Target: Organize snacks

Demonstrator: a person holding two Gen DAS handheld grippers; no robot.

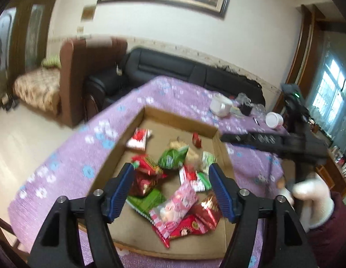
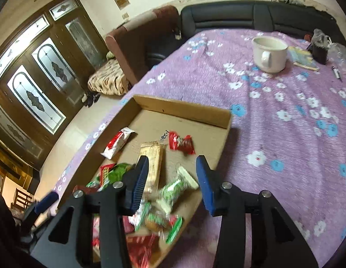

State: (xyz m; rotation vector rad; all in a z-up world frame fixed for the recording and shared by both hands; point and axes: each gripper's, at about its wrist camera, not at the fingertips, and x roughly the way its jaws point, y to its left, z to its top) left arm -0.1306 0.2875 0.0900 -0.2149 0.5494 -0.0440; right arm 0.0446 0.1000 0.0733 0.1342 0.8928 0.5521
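A shallow cardboard tray [image 1: 179, 118] sits on the purple flowered tablecloth and holds several wrapped snacks: red, green, pink and beige packets. My left gripper [image 1: 171, 172] is open and empty, hovering above the pile near a pink packet [image 1: 175, 207] and a green packet [image 1: 171, 157]. My right gripper [image 2: 173, 164] is open and empty above the tray's [image 2: 184, 108] near right part, over a green-and-white packet [image 2: 177, 186] and beside a beige bar [image 2: 154, 158]. A red-and-white packet [image 2: 117, 143] and a small red packet [image 2: 181, 144] lie farther in. The right gripper also shows in the left wrist view [image 1: 262, 138].
A white mug [image 2: 270, 52] stands on the far part of the table, with a booklet [image 2: 303, 58], a dark jar [image 2: 319, 49], a pen [image 2: 336, 73] and a white tub [image 1: 274, 120] nearby. A black sofa [image 1: 173, 67] and a brown armchair [image 1: 68, 78] stand beyond the table.
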